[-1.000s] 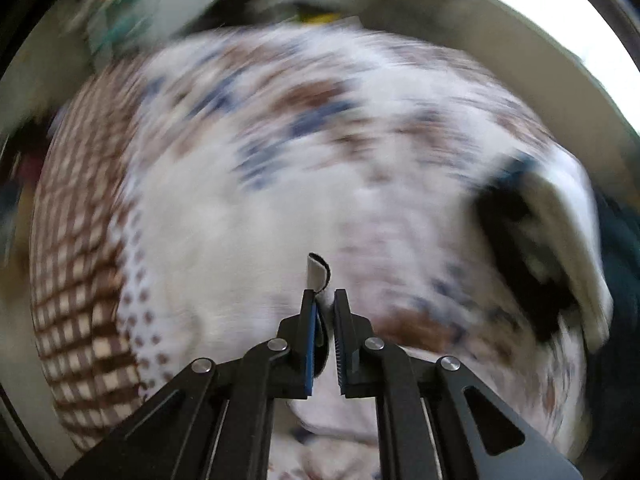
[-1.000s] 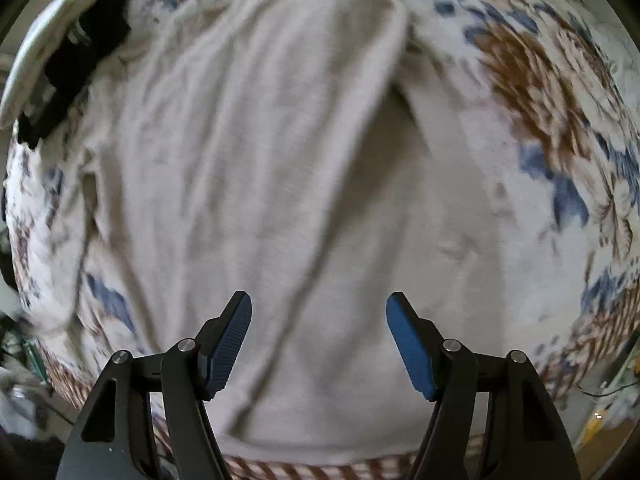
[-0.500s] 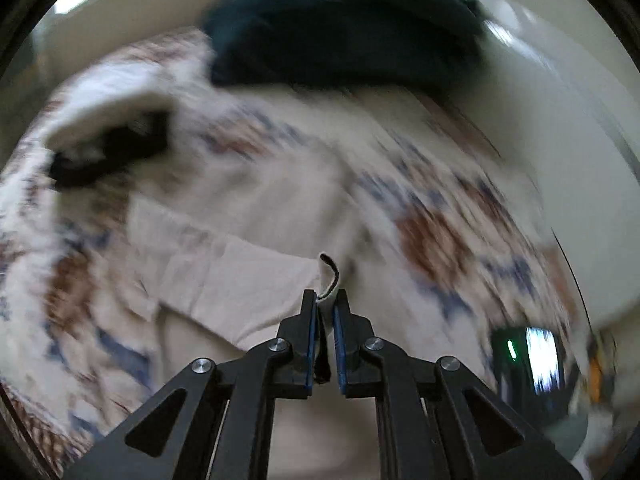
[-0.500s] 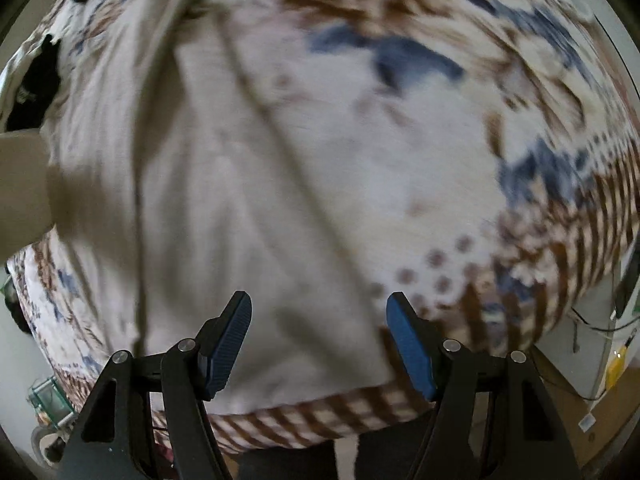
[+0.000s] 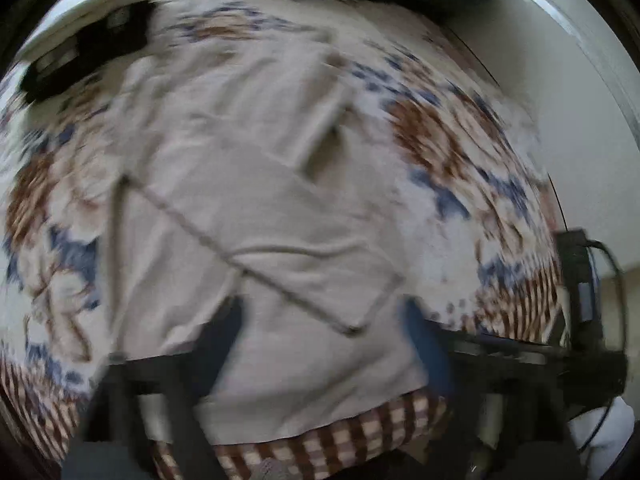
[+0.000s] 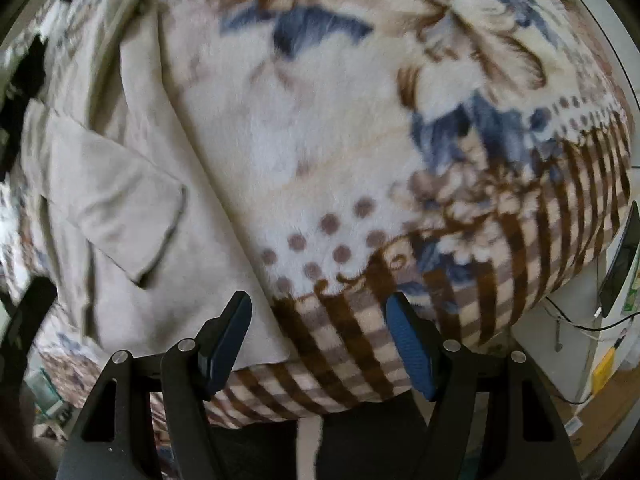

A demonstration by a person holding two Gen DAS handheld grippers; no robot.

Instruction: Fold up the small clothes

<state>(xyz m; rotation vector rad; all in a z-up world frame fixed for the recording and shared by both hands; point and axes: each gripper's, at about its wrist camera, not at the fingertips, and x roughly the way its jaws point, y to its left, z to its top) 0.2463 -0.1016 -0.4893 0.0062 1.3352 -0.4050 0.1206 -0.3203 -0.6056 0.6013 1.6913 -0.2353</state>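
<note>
The left gripper [image 5: 320,340] has just been opening: half a second ago its jaws were clamped on a corner of the beige knit garment [image 5: 260,208]; now they stand apart with nothing pinched. The released flap [image 5: 304,252] lies folded diagonally across the garment body, so one fold appears complete, though motion blur limits certainty. The garment lies flat on the floral brown-and-blue fleece blanket [image 6: 340,128], at its near edge. The right gripper [image 6: 320,332] hovers with jaws apart, empty, over the garment's near right hem.
</note>
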